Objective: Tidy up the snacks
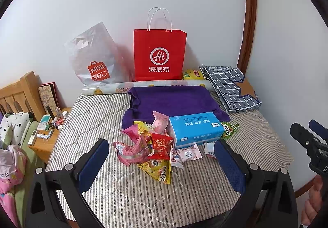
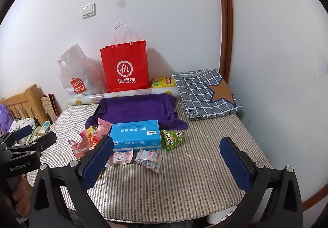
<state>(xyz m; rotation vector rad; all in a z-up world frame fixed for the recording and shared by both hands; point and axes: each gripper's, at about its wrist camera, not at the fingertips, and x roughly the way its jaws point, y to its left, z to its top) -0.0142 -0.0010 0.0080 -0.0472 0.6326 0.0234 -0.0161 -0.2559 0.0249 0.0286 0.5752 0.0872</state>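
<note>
Striped grey-and-white bedding point(image 1: 143, 197) underneath everything, both tools poised over it. Left gripper point(image 1: 162, 158) spread wide, nothing between the blue pads, hovering just short of the snack pile point(image 1: 147, 146): pink, red and yellow packets heaped against the left side of a blue tissue box point(image 1: 194, 128). Right gripper point(image 2: 167, 158) likewise splayed and holding nothing, above bare bedding near a small white-and-red sachet point(image 2: 148, 159). Green snack packet point(image 2: 172, 139) lying just right of the tissue box. Purple towel point(image 1: 174, 100) spread behind the box. Further back, against the wall, a red paper bag point(image 1: 160, 55) standing upright beside a grey plastic bag point(image 1: 94, 59).
</note>
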